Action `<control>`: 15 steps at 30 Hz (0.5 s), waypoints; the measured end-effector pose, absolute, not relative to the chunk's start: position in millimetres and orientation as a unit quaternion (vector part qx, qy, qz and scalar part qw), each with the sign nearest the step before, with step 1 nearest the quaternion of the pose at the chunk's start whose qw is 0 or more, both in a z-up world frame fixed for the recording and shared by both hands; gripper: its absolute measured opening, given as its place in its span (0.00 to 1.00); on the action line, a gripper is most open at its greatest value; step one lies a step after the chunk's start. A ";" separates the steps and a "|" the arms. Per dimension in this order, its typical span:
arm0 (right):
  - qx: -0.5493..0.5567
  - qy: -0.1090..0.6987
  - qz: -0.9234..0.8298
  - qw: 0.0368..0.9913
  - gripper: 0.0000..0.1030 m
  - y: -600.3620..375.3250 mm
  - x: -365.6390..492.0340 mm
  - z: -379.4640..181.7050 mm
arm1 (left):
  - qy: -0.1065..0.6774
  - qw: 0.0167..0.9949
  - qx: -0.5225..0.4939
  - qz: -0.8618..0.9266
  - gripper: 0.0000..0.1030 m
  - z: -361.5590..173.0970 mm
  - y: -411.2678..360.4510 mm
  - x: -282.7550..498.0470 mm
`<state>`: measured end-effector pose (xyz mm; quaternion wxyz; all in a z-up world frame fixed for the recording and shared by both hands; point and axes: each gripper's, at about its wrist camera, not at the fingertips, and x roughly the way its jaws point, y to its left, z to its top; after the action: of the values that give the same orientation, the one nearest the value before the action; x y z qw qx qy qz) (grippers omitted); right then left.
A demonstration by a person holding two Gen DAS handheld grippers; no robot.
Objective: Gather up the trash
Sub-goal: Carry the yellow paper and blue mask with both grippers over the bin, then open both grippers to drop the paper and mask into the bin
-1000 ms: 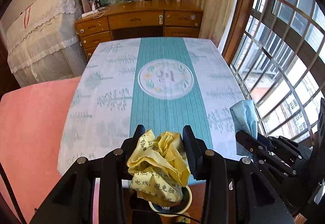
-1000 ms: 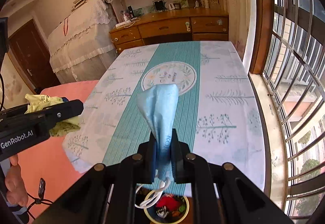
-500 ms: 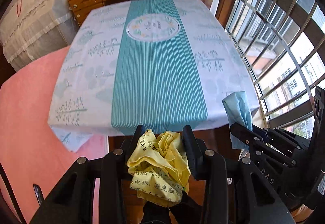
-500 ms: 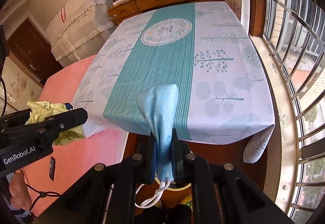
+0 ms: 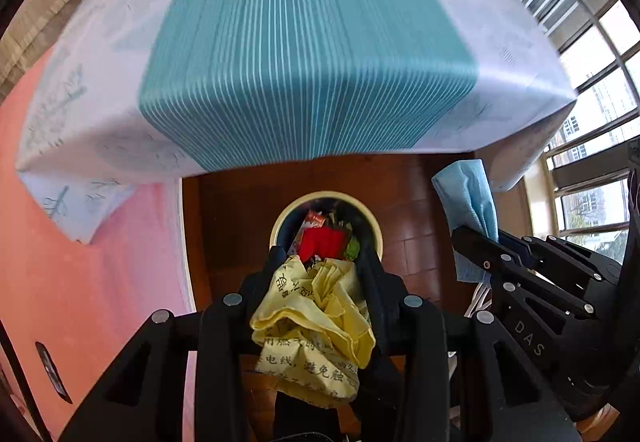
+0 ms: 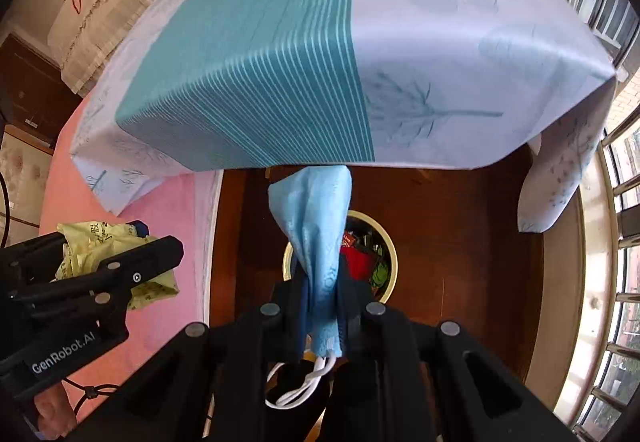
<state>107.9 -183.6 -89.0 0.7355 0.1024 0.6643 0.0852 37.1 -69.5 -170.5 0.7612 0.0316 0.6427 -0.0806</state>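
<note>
My left gripper [image 5: 322, 258] is shut on a crumpled yellow paper [image 5: 316, 306] printed with dark characters. It points straight down over a round cream-rimmed trash bin [image 5: 378, 238] on the wooden floor; red and green wrappers lie inside. My right gripper [image 6: 322, 282] is shut on a light blue face mask [image 6: 316, 217], whose white ear loops hang below the jaws. It hovers just left of the bin [image 6: 394, 258]. From the left wrist the mask [image 5: 468, 209] shows at right, and from the right wrist the yellow paper [image 6: 92, 238] shows at left.
The table with its teal-striped white tablecloth [image 5: 304, 41] overhangs just beyond the bin. A pink surface [image 5: 80, 282] lies to the left and barred windows [image 5: 592, 41] to the right. A dangling cloth corner [image 6: 556, 181] hangs at right.
Both grippers have dropped from above the tabletop to below its front edge and tilted downward, so the bin is now in front of them. Each keeps its hold on its piece of trash.
</note>
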 end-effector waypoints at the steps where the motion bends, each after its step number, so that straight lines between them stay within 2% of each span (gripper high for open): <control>1: 0.103 0.669 0.079 0.732 0.11 -182.1 104.4 -104.5 | 0.646 0.758 0.037 -0.080 0.36 -185.3 -69.3 36.6; 10: 0.136 0.698 0.056 0.701 0.13 -180.8 81.1 -221.1 | 0.674 0.732 0.037 -0.092 0.37 -311.5 -63.3 32.6; 15: 0.145 0.696 0.057 0.701 0.15 -178.2 75.9 -256.5 | 0.681 0.725 0.033 -0.095 0.39 -359.3 -57.1 30.8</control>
<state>75.9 -178.2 -256.5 0.7013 0.1449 0.6956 0.0572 30.8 -57.1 -359.3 0.7253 0.0329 0.6811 -0.0946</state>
